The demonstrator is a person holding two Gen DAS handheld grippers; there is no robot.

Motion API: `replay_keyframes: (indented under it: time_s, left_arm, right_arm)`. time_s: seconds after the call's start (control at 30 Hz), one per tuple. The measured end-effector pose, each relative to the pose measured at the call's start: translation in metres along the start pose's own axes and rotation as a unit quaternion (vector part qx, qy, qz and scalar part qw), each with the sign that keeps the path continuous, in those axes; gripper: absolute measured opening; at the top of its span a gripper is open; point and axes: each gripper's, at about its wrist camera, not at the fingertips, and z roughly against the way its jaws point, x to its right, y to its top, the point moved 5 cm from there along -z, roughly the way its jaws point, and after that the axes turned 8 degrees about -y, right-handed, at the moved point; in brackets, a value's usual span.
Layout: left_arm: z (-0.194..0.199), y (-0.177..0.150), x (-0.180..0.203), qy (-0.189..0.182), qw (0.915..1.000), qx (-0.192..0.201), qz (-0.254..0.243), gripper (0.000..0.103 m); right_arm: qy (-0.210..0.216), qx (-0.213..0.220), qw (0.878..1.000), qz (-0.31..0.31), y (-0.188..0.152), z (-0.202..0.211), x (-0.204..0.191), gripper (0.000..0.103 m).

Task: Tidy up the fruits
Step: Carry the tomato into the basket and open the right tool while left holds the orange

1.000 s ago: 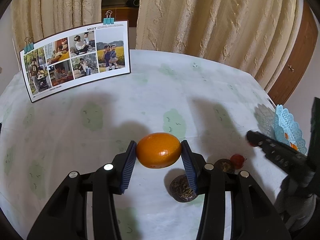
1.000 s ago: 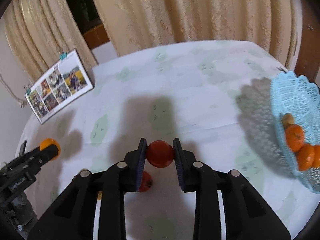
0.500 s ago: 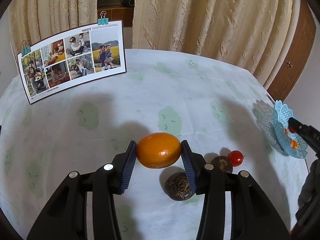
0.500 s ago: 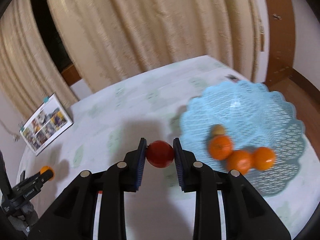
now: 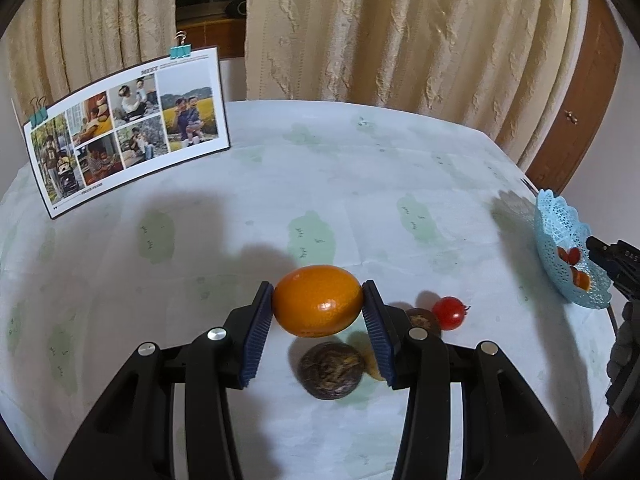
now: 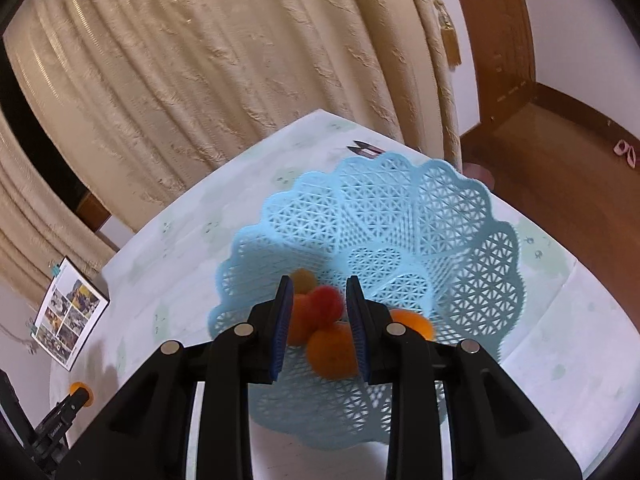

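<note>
My left gripper is shut on an orange and holds it above the table. Below it lie a dark wrinkled passion fruit, a smaller dark fruit and a red cherry tomato. My right gripper is over the blue lattice basket with its jaws apart. A red tomato sits loose between the pads, blurred, above several oranges in the basket. The basket also shows in the left wrist view at the far right.
A photo calendar stands on binder clips at the table's back left. Cream curtains hang behind the table. A wooden door and wooden floor lie to the right. Small scissors lie behind the basket.
My right gripper has moved right from the table's middle to over the basket and has opened, freeing the red tomato. My left gripper still holds the orange, nearly in place.
</note>
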Motion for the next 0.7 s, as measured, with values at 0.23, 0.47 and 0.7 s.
replay_keyframes:
  time_s: [0.23, 0.47, 0.7]
  left_arm:
    - [-0.001, 0.004, 0.029, -0.009, 0.9997, -0.001, -0.021, 0.046]
    - [-0.012, 0.01, 0.073, -0.029, 0.9982, -0.007, -0.052, 0.046]
    - [-0.023, 0.015, 0.141, -0.081, 0.9919, -0.016, -0.096, 0.046]
  right_arm:
    - [0.005, 0.019, 1.0, -0.023, -0.002, 0.006, 0.018, 0.03]
    - [-0.034, 0.095, 0.994, -0.031, -0.009, 0.034, 0.042, 0.047]
    - [-0.074, 0.154, 0.985, -0.029, -0.019, 0.051, 0.065, 0.047]
